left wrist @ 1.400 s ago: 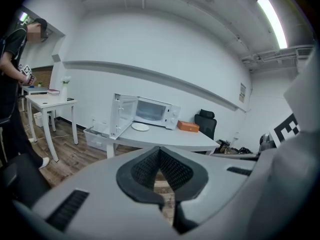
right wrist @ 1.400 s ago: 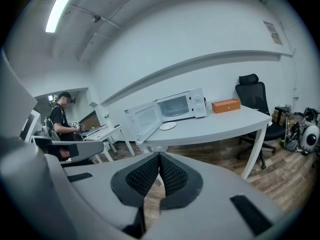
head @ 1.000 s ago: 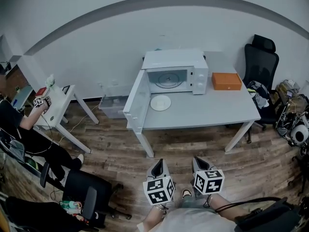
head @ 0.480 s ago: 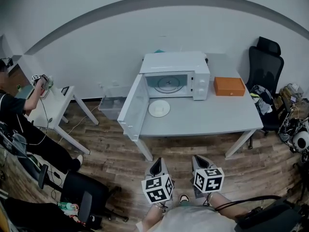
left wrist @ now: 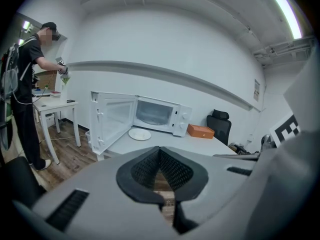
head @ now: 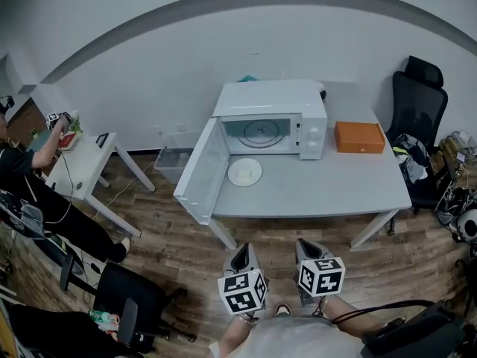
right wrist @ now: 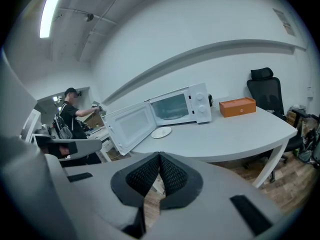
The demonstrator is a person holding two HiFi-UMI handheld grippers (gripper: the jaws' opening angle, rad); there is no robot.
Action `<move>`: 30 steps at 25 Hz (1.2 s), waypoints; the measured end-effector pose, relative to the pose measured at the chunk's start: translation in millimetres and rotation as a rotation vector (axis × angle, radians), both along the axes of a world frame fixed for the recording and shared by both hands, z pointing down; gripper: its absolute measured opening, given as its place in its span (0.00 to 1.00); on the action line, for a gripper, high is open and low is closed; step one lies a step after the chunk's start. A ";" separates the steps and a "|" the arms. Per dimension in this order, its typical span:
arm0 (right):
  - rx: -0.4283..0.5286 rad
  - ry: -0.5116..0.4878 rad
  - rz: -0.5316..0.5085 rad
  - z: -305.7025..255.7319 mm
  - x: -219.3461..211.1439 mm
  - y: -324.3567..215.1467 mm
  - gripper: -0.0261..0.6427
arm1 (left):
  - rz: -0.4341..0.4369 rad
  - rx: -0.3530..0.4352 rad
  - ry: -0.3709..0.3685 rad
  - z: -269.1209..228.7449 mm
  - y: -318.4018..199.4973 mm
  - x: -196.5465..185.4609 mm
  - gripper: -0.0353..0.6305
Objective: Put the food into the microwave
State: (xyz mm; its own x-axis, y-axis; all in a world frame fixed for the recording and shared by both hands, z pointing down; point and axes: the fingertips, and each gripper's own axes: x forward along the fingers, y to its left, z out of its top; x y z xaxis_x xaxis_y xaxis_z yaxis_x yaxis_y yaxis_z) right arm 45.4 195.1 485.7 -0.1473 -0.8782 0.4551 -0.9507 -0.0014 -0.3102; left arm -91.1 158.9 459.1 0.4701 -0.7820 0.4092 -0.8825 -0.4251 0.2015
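Only the gripper views show it: left gripper [left wrist: 160, 153] and right gripper [right wrist: 159, 157] are closed, empty — the microwave [head: 272, 99] lies nine-to-three, mouth facing six o'clock.

Both arms are tucked in low and close to the body, elbows bent. The left gripper [head: 241, 255] and the right gripper [head: 305, 247] sit side by side, a little apart and not touching, both pointing forward and away from the torso, roughly parallel. Each carries its marker cube on top, the left cube [head: 242, 293] just slightly lower in the head view than the right cube [head: 321, 276]. The right forearm [head: 347, 313] angles in from the person's right side. The left gripper's dark ribbed pads [left wrist: 146, 167] meet at their tips with nothing held between them; the right gripper's pads [right wrist: 173, 174] are pressed together the same way, also empty
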 end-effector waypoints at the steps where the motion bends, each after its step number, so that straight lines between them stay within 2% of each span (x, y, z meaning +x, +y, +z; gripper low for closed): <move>1: -0.003 -0.003 -0.005 1.4 1.3 -3.7 0.06 | -0.003 0.000 -0.002 0.6 -2.3 1.3 0.06; 12: -0.013 -0.027 -0.037 9.1 11.2 -28.0 0.06 | -0.046 -0.024 -0.022 11.2 -18.9 5.2 0.06; 22: -0.036 -0.044 -0.018 19.3 20.7 -39.5 0.06 | -0.021 -0.016 -0.029 13.2 -36.2 18.0 0.06; 30: -0.023 -0.035 0.014 19.9 29.0 -82.2 0.06 | -0.005 -0.011 -0.010 17.5 -87.0 26.7 0.06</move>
State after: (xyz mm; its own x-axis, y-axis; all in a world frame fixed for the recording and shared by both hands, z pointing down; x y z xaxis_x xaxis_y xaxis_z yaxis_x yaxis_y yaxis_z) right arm 74.5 112.9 505.6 -0.1515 -0.8696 0.4699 -0.9390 -0.0219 -0.3433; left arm -64.4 71.9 476.7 0.4619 -0.7800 0.4222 -0.8866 -0.4182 0.1975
